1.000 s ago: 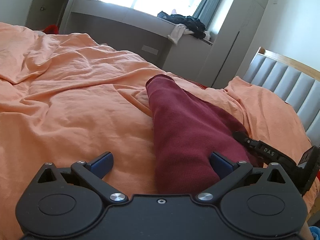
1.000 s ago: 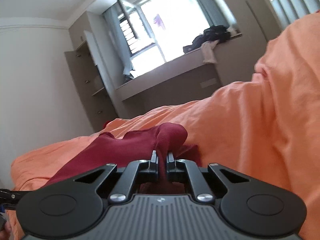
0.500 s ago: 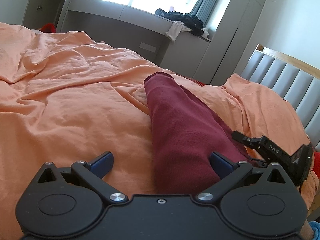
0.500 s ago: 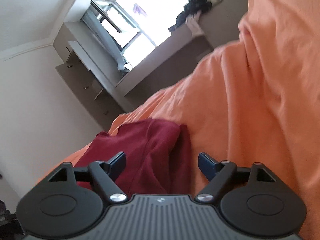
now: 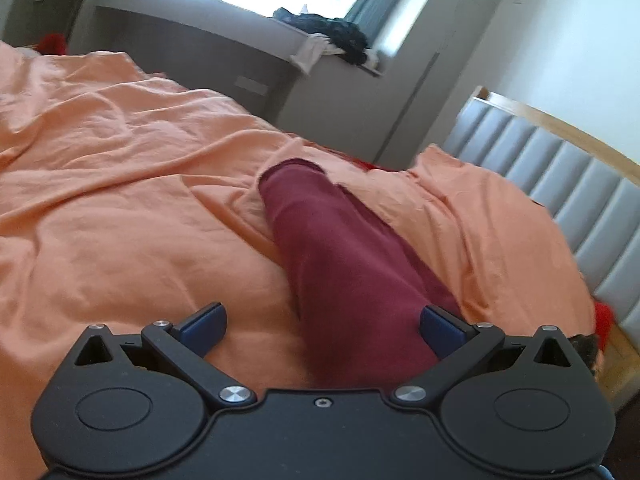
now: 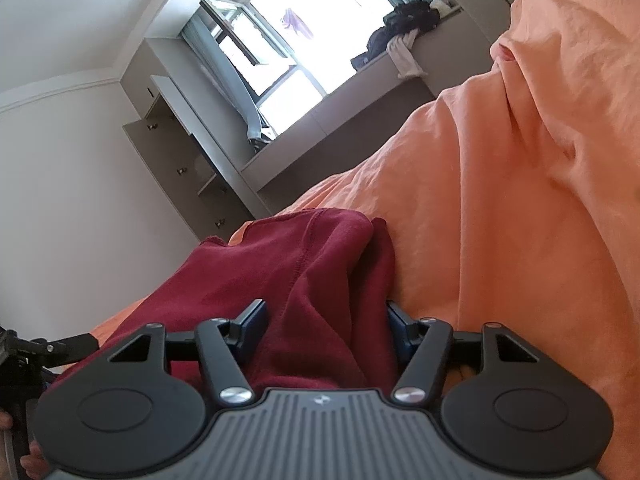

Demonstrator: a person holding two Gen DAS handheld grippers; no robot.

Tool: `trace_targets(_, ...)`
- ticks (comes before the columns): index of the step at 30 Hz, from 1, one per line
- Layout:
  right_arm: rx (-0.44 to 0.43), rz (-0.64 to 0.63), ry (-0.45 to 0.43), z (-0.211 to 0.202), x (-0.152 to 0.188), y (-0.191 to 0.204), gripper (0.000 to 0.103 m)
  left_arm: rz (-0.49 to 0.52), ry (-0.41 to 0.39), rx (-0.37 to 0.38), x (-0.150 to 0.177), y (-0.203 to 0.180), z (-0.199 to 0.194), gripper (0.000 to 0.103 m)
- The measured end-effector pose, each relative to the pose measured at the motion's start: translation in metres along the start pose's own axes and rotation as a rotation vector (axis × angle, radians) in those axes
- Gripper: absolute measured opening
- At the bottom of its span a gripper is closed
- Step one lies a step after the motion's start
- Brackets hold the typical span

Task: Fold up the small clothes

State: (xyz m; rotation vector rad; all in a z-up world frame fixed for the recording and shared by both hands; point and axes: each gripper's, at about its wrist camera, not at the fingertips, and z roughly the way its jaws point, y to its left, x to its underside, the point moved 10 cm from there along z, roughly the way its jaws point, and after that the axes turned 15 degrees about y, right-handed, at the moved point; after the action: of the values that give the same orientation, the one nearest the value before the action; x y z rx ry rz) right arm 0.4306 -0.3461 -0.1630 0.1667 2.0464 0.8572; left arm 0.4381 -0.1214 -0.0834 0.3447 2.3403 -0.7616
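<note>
Orange bedsheet (image 5: pixel 120 208) rumpled right across the bed, padded headboard (image 5: pixel 560 184) along the far right edge. Maroon garment (image 5: pixel 352 264) lying long and narrow mid-bed, running up toward the window-side edge, now flat instead of hoisted by its end a second ago. Right gripper (image 6: pixel 322 322) let go: pinched shut on the cloth before, then sprung wide, jaws just closing in again, standing apart with a loose bunch of maroon between, nothing clamped. Left gripper (image 5: pixel 322 326) spread wide at the near end, empty. Looks like one fold laid down, re-grab probably next.
</note>
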Motion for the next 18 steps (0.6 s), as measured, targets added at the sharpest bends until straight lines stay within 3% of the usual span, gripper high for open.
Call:
trace_targets(13, -0.004, -0.004, -0.018, -0.0019, 0.0041, 0.0017, 0.066, 0.032, 0.015, -0.013, 0.0005, -0.003, 0.0061, 0.102)
trace_targets(18, 0.035, -0.008, 0.005, -0.0024, 0.0026, 0.0073, 0.066, 0.046, 0.015, -0.016, 0.0009, -0.0021, 0.0067, 0.102)
